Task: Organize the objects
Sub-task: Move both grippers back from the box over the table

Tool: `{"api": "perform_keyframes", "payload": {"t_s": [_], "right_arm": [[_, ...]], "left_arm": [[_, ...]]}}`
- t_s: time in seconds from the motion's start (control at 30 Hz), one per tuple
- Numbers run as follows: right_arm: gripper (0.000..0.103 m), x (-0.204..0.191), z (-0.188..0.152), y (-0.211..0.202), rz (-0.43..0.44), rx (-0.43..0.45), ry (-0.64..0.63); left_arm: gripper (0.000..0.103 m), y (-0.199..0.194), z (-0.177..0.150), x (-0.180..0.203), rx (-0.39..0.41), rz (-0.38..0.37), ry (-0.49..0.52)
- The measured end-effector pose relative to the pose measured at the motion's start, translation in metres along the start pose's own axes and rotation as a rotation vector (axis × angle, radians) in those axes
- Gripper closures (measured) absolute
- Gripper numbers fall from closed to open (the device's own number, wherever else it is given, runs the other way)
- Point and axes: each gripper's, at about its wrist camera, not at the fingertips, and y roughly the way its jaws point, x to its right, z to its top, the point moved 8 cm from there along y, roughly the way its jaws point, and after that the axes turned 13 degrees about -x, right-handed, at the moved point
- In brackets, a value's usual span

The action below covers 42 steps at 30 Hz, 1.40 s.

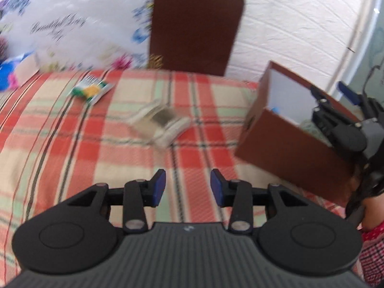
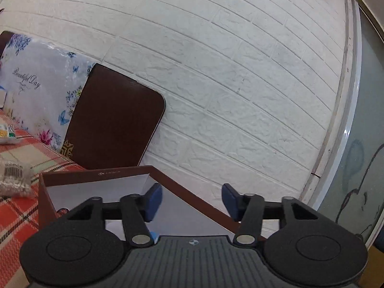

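A brown cardboard box with a white inside stands open on the plaid cloth at the right; it also shows in the right wrist view. A clear packet of small silver parts lies mid-cloth, ahead of my left gripper, which is open and empty above the cloth. A green and yellow sachet lies farther left. My right gripper is open and empty, held over the box; it shows from the left wrist view. The silver packet and the sachet sit at the left edge of the right wrist view.
A dark brown board and a floral panel lean on the white brick wall behind the cloth. A blue object lies far left. A frosted glass door is at the right.
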Motion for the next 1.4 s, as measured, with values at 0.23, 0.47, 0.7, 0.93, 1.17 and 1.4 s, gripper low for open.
{"api": "perform_keyframes", "payload": {"t_s": [0.23, 0.47, 0.7, 0.93, 1.17, 1.4], "right_arm": [[0.04, 0.031, -0.021, -0.012, 0.065, -0.026, -0.053], [0.024, 0.05, 0.022, -0.093, 0.068, 0.139, 0.086], [0.021, -0.056, 0.037, -0.151, 0.39, 0.11, 0.125], [0.024, -0.155, -0.015, -0.156, 0.586, -0.199, 0.222], [0.025, -0.175, -0.066, -0.135, 0.564, -0.459, 0.309], [0.018, -0.191, -0.077, -0.143, 0.557, -0.469, 0.238]], "left_arm": [[0.058, -0.022, -0.016, -0.03, 0.019, -0.004, -0.032], [0.057, -0.019, -0.026, -0.048, 0.027, 0.021, -0.051], [0.057, -0.021, -0.045, -0.087, 0.005, 0.103, -0.076], [0.056, -0.031, -0.062, -0.138, 0.005, 0.2, -0.11], [0.056, -0.018, -0.073, -0.156, -0.014, 0.203, -0.125], [0.043, -0.006, -0.069, -0.151, 0.042, 0.268, -0.044]]}}
